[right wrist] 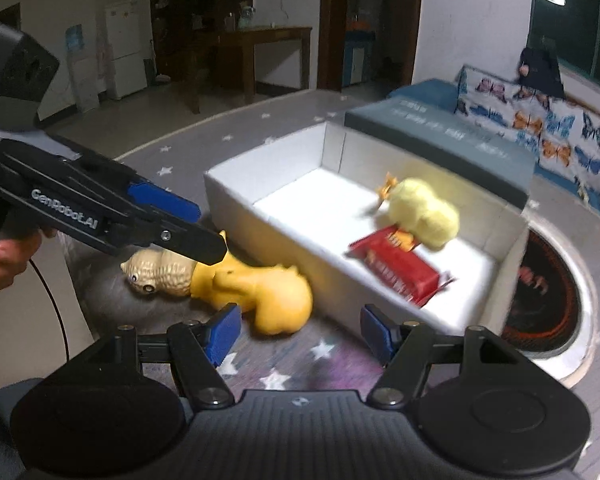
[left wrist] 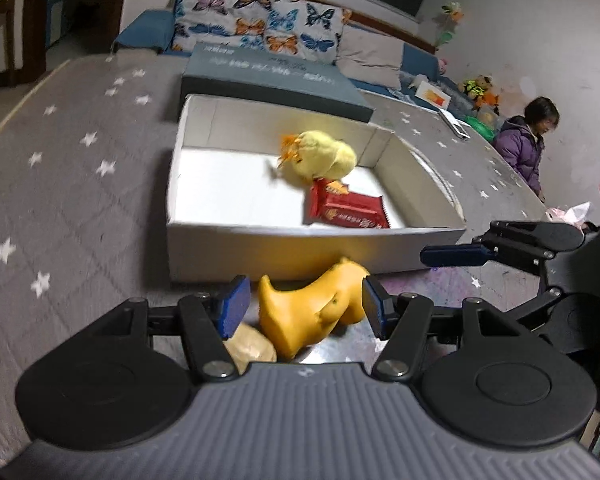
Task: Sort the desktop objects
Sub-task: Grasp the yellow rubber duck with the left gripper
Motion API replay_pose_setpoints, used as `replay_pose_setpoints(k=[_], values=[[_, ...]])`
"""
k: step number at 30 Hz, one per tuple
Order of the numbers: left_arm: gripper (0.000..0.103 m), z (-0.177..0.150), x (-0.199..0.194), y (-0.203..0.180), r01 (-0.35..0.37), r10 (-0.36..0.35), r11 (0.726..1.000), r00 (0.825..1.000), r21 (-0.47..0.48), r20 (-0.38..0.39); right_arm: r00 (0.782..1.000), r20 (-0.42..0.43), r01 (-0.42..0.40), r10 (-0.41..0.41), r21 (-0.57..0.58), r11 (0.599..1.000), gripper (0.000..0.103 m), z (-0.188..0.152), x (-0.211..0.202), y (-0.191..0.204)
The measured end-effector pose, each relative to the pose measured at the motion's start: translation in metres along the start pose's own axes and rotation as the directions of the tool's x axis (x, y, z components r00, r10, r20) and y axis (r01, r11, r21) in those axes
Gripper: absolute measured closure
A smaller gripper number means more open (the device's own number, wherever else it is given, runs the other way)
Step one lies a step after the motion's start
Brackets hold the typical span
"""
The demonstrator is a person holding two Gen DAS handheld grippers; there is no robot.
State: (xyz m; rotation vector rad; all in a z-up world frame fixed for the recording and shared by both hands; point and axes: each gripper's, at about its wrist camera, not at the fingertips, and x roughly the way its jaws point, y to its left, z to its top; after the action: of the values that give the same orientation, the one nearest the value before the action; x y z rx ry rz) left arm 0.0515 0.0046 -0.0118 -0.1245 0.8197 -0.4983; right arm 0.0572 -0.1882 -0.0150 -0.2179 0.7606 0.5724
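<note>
The white box (left wrist: 312,236) on the table holds a plush chick (left wrist: 320,156) and a red snack packet (left wrist: 346,210). Just outside its near wall lies the orange rubber toy (left wrist: 312,312) — likely soft, light and squashy, best pinched across its narrow middle. The left gripper (left wrist: 304,306) straddles it, spread; the right gripper (right wrist: 300,334) is spread too, holding nothing.
</note>
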Motion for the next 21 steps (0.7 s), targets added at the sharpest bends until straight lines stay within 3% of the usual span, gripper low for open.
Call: replay_pose_setpoints(k=[15,21], values=[[0.042,0.0,0.027,0.013,0.032,-0.035,0.998,0.997,-0.048,-0.067,0.997,-0.065,-0.046,0.049,0.045,0.998,0.038,-0.004,0.042,-0.001],[0.042,0.0,0.035,0.017,0.056,-0.062,0.996,0.994,-0.068,-0.089,0.995,-0.079,-0.052,0.056,0.055,0.997,0.044,-0.004,0.049,-0.002]])
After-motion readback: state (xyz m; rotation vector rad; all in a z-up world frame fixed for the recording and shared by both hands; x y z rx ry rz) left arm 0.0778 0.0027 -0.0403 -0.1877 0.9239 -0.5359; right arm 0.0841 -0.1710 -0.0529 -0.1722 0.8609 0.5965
